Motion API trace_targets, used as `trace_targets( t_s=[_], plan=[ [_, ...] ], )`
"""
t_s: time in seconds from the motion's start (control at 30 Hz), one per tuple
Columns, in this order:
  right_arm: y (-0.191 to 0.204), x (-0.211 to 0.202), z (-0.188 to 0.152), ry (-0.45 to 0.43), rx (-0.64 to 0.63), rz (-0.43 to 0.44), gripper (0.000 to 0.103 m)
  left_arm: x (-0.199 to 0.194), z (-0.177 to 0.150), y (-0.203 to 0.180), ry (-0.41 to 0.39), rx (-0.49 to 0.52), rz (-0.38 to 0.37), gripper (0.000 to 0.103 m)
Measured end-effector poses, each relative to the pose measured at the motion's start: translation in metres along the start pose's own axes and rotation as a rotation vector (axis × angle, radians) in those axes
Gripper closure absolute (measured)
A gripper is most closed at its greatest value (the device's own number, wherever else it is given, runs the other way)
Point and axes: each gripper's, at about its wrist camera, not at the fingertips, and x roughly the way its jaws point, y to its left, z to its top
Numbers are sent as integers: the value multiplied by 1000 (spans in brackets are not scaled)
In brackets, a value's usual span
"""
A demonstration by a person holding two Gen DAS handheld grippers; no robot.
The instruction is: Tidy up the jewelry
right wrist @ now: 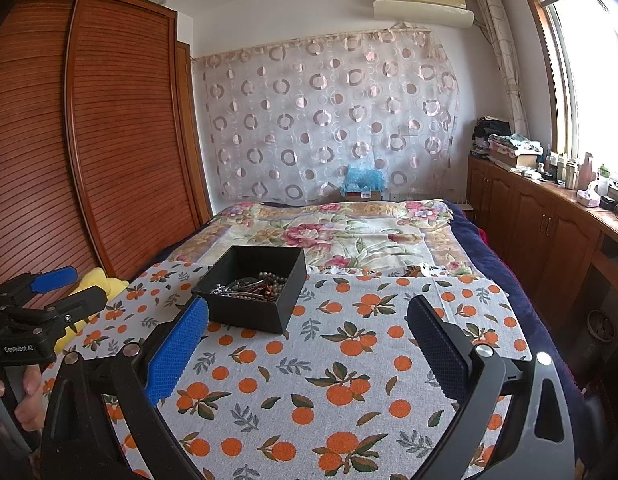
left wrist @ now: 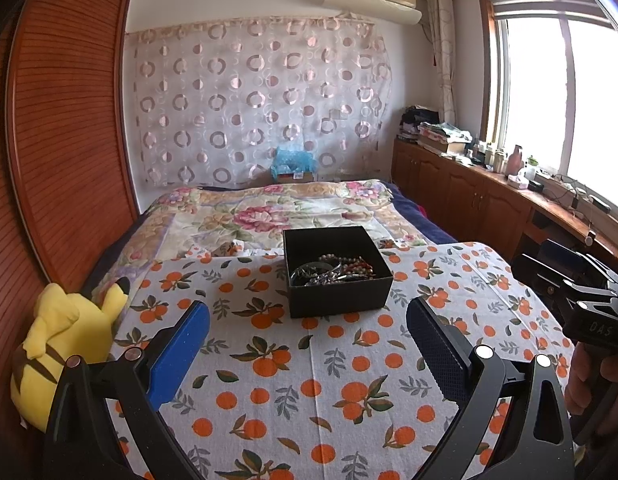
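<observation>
Both claws spread and empty: black box of jewelry sits centre-frame ahead of left claw, upper-left of right claw; left probably nearer.

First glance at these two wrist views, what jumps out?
The black box holding tangled jewelry sits in the middle of the orange-print cloth spread over the bed. Both claws are open and empty: the left claw faces the box squarely, the right claw has it ahead and slightly left. A yellow plush toy lies at the cloth's left edge.
</observation>
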Motion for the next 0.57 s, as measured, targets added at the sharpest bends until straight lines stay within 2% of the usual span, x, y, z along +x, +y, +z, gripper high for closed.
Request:
trace_targets(
  t_s=[0.57],
  plan=[
    [0, 0, -1, -1, 1, 0, 3, 0, -1, 0, -2, 0, -2, 8]
  ],
)
